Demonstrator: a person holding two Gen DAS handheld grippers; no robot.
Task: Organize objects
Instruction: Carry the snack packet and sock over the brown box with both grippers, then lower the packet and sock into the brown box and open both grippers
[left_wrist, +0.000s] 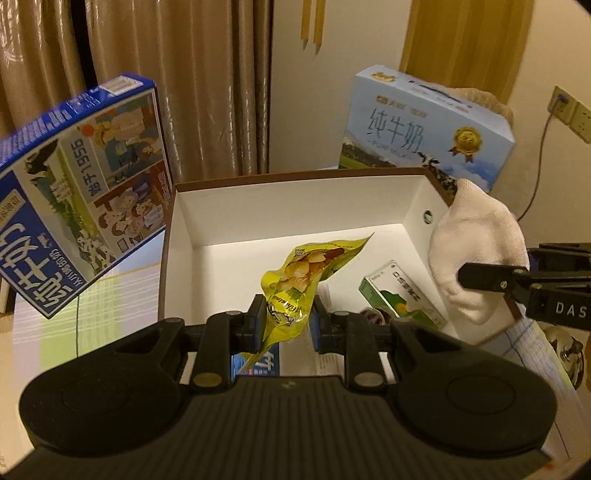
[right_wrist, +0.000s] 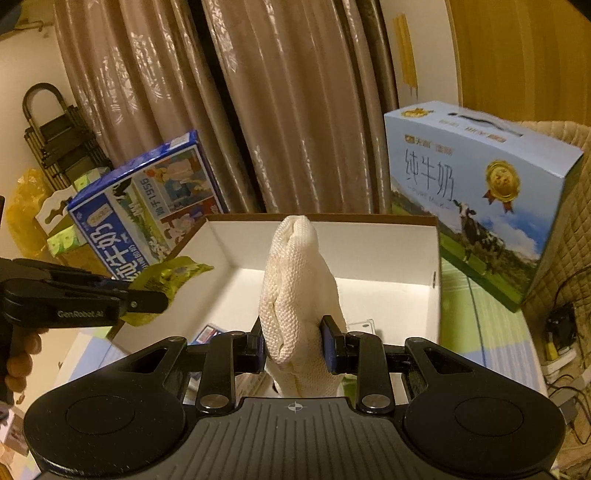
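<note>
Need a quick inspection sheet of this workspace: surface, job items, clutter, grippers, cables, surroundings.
Surface: striped green and white cover under the open white box.
Job's things: yellow snack pouch and white knit cloth both held over the box; green and white carton and some printed packs lie inside.
Clutter: blue milk carton leaning left of the box; pale blue milk case behind right.
Grippers: left gripper shut on the pouch; right gripper shut on the cloth.
Cables: cord to wall socket; power strip with cords at right.
Surroundings: brown curtains, folded rack.
</note>
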